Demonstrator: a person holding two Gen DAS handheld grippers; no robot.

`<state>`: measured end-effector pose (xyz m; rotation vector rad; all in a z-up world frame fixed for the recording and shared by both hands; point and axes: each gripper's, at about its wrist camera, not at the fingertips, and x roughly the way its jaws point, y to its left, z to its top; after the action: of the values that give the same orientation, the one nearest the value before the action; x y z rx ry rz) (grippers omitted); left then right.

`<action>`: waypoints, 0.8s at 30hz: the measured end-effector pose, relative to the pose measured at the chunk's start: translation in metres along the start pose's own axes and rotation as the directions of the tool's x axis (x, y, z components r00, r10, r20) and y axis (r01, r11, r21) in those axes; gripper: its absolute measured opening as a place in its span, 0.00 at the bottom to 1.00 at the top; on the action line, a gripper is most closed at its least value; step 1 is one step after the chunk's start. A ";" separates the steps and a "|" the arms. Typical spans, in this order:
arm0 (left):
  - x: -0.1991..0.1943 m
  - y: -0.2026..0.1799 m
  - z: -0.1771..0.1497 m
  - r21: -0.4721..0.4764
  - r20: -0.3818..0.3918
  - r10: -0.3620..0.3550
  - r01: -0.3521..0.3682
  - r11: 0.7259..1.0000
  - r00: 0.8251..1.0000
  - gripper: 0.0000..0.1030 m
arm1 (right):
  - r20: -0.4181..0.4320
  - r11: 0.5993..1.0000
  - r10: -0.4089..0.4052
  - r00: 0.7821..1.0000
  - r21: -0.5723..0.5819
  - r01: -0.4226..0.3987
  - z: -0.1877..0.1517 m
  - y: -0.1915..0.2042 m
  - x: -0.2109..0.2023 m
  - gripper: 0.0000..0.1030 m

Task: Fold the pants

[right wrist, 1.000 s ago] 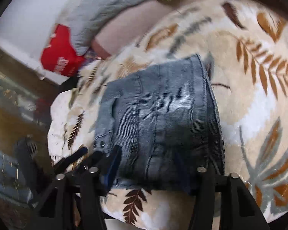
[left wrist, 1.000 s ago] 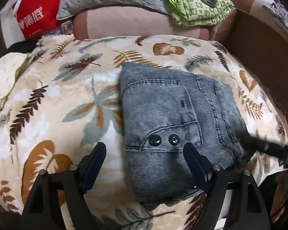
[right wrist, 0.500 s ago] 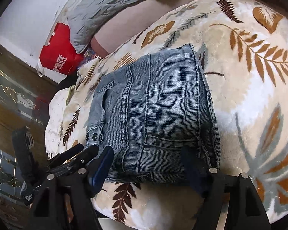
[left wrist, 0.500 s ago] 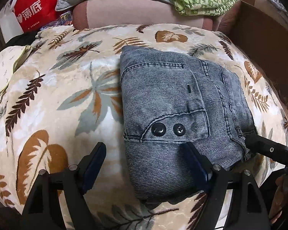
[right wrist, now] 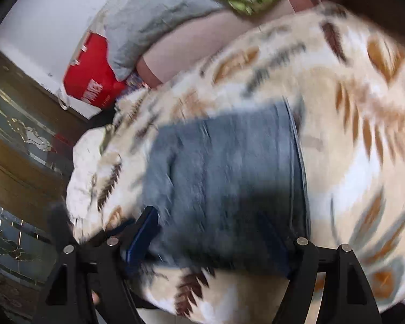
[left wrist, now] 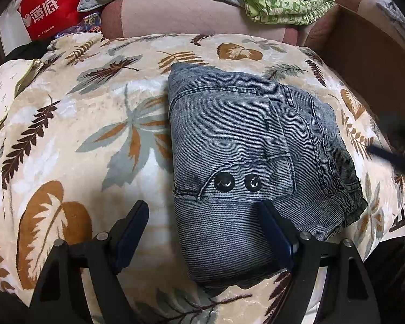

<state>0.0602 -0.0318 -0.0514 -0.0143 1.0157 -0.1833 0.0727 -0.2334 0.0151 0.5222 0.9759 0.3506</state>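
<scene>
My left tool (left wrist: 202,232) hangs wide open over the near end of the folded pants (left wrist: 256,162), gripping nothing: its right finger (left wrist: 275,232) stands over the denim just below the two snaps (left wrist: 237,182), its left finger (left wrist: 132,229) over bare blanket (left wrist: 75,135) beside the left edge. The pants lie as a compact grey-blue bundle on the leaf-print blanket, right of the middle in my left view, long axis running away from me toward the cushion (left wrist: 189,13); the pocket with the snaps faces up, and the layered seam edges sit at the right side. My right tool (right wrist: 216,237) is also spread wide and empty, held over the bundle's near end in a blurred view; whether its fingers touch the cloth I cannot tell. A red bag (left wrist: 46,5) and a green cloth (left wrist: 283,0) lie beyond the blanket.
</scene>
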 end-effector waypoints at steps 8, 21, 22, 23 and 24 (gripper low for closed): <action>0.001 -0.001 0.000 0.001 0.001 0.000 0.000 1.000 1.000 0.81 | -0.116 0.998 -0.063 0.991 -0.010 0.062 0.072 0.001 0.079 0.76; -0.026 0.032 0.008 -0.153 0.091 -0.115 0.128 0.980 0.989 0.81 | -0.153 0.990 -0.141 0.978 -0.008 0.141 0.065 -0.022 0.079 0.77; -0.029 0.038 0.009 -0.179 0.100 -0.118 0.135 0.975 0.988 0.81 | -0.150 0.989 -0.145 0.978 -0.014 0.145 0.065 -0.019 0.076 0.77; -0.032 0.047 0.010 -0.220 0.108 -0.133 0.154 0.963 0.985 0.81 | -0.149 0.988 -0.152 0.977 -0.025 0.150 0.066 -0.016 0.072 0.77; -0.031 0.051 0.010 -0.247 0.099 -0.146 0.166 0.955 0.984 0.81 | -0.147 0.988 -0.156 0.977 -0.046 0.150 0.069 -0.008 0.070 0.77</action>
<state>0.0606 0.0228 -0.0250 -0.3346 0.9524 -0.1940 0.1679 -0.2225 -0.0062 0.3899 1.1466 0.2709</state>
